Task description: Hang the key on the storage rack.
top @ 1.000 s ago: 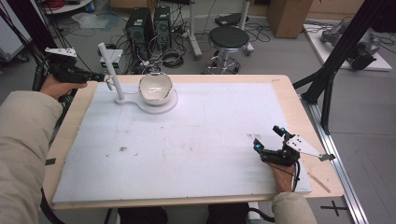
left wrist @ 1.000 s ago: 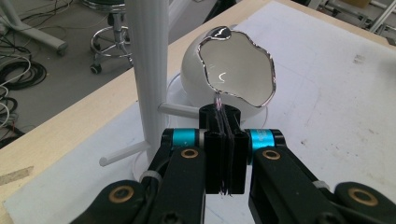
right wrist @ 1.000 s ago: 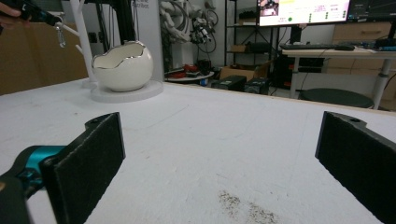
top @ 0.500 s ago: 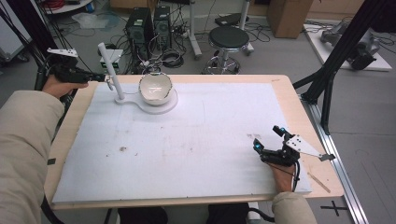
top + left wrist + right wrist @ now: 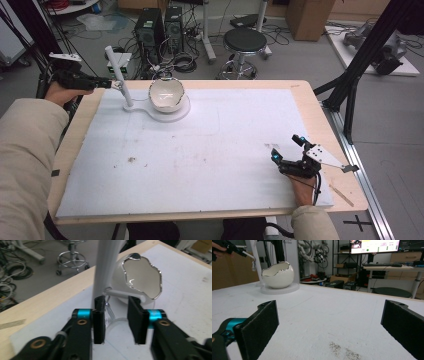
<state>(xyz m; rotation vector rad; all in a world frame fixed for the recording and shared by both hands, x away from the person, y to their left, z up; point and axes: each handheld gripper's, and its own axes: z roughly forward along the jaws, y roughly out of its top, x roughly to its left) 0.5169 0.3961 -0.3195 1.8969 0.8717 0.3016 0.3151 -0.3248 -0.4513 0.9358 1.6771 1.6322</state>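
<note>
1. My left gripper (image 5: 111, 83) sat at the far-left corner, jaws parted and just opened, the white post (image 5: 119, 75) right against its left pad.
2. The egg-shaped bowl (image 5: 166, 94) on its stand base (image 5: 176, 113) blocked passage just right of the post.
3. The white mat (image 5: 210, 150) lay bare between the bowl and my right gripper (image 5: 287, 156).

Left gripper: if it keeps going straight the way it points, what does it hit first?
Most likely the white post of the stand: the left gripper, jaws just opening, has it right ahead, nearest one jaw. The egg-shaped bowl sits behind. Depth is hard to judge.
</note>
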